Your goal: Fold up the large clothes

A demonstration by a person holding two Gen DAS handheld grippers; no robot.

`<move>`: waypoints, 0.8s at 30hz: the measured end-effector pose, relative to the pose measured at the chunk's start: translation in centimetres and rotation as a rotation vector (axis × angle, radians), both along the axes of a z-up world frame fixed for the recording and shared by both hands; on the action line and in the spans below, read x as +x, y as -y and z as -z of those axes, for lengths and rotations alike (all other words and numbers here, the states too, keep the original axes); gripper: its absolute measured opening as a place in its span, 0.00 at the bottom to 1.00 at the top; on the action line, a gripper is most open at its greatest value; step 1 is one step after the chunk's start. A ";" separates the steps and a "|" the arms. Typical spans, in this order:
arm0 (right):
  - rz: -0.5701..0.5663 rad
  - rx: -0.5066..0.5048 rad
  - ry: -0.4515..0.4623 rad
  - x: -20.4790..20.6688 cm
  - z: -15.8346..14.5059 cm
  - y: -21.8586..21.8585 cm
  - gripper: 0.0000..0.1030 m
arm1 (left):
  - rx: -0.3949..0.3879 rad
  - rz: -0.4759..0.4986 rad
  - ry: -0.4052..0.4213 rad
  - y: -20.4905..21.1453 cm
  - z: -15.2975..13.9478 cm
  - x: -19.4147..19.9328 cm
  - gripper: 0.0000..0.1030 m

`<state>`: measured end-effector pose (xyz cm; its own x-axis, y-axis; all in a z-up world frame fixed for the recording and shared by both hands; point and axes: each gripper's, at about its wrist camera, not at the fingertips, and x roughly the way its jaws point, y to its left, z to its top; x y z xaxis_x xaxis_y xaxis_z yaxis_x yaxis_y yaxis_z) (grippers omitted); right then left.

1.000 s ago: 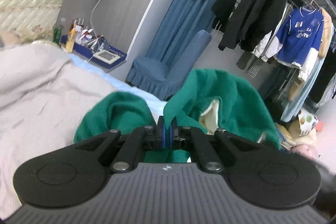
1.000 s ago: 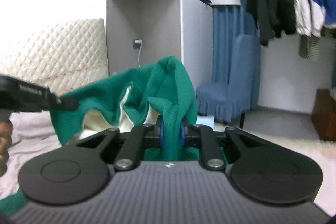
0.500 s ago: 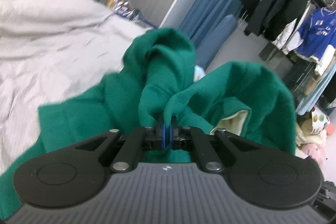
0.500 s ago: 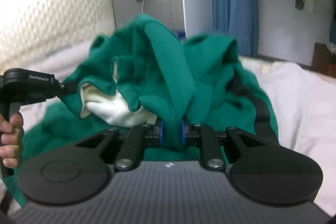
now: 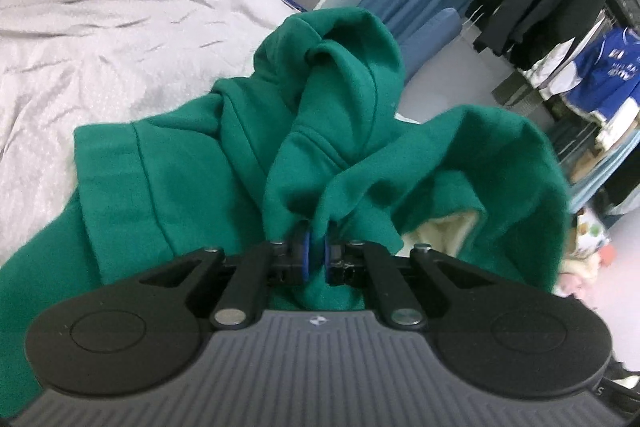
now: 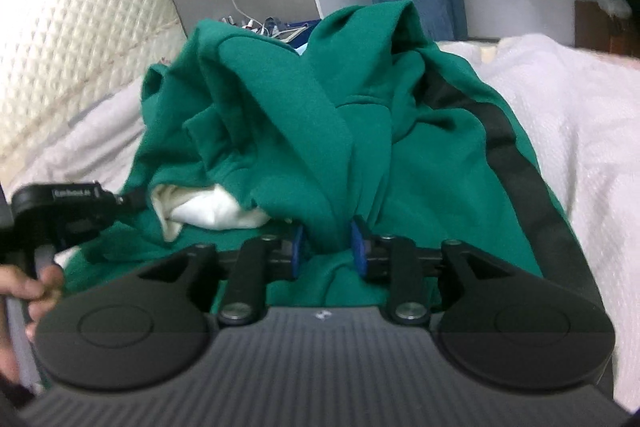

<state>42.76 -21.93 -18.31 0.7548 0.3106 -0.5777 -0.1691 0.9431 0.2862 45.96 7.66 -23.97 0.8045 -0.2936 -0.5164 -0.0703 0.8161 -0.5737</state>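
The left hand-held gripper (image 5: 316, 253) has its blue pads pressed close together on a fold of the green hoodie (image 5: 320, 131), the cloth pinched between them and rising ahead of it in a bunched peak. The right hand-held gripper (image 6: 326, 247) has its jaws just opening: the blue pads stand apart, a twist of the same green cloth runs up between them, and the right pad still seems to touch it, though whether it presses I cannot tell. The hoodie lies heaped on the pale bed (image 5: 100, 27) straight in front of both grippers, its cream lining (image 6: 212, 207) showing to the left of the right hand-held gripper and low to the right of the left one. A black stripe (image 6: 512, 155) runs down the garment to the right of the right hand-held gripper. In the right wrist view the left hand-held gripper reaches in from the left edge, held by a hand (image 6: 28, 291), its tip at the cream lining. Beyond the heap, ahead of the left hand-held gripper, dark coats (image 5: 540, 3) and a blue jersey (image 5: 600, 67) hang on a rail, with a blue chair (image 5: 432, 35) nearer. A quilted headboard (image 6: 80, 39) stands up and to the left of the right hand-held gripper
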 end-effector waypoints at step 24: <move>-0.135 0.002 0.257 6.7 -4.8 -2.7 0.71 | 0.259 0.140 0.084 3.9 -4.4 2.2 0.60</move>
